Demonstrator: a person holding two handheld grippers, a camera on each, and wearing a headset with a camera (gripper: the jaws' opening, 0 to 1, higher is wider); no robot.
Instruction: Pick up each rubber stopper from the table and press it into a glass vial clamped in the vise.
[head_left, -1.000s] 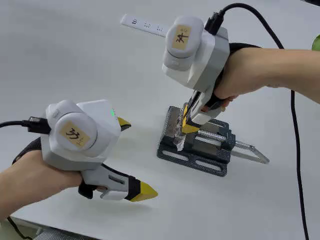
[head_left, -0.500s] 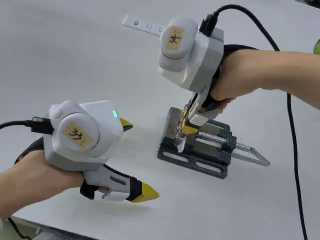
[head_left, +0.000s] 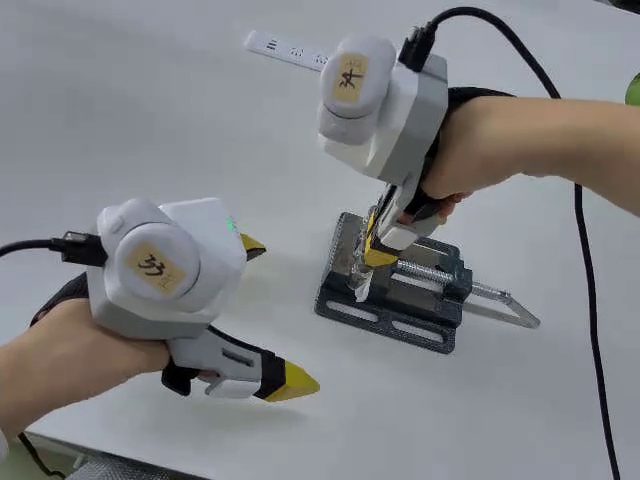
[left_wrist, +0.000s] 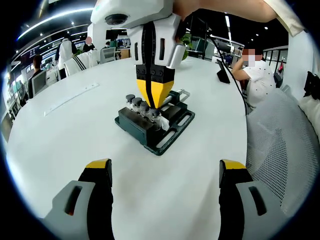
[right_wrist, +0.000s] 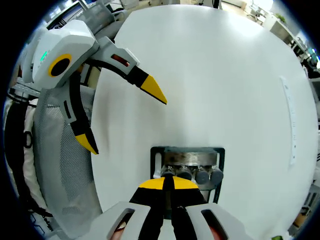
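A dark vise (head_left: 400, 310) stands on the white table, with a row of glass vials (left_wrist: 142, 106) clamped in it, each showing a grey stopper (right_wrist: 202, 175) on top. My right gripper (head_left: 374, 256) points straight down, shut, its yellow tips resting on the vial at the near end of the row (head_left: 360, 283). I see nothing held between its jaws. In the left gripper view those tips (left_wrist: 155, 95) hang over the row. My left gripper (head_left: 274, 312) hovers open to the left of the vise, well apart from it, with nothing between its fingers (left_wrist: 97, 167).
A white power strip (head_left: 285, 47) lies at the far side of the table. The vise's screw handle (head_left: 505, 305) sticks out to the right. A black cable (head_left: 590, 300) trails from the right gripper. People sit beyond the table's edge (left_wrist: 255, 70).
The right gripper has leaned slightly to the left above the vise while its tips stay on the same vial. The left gripper has barely moved.
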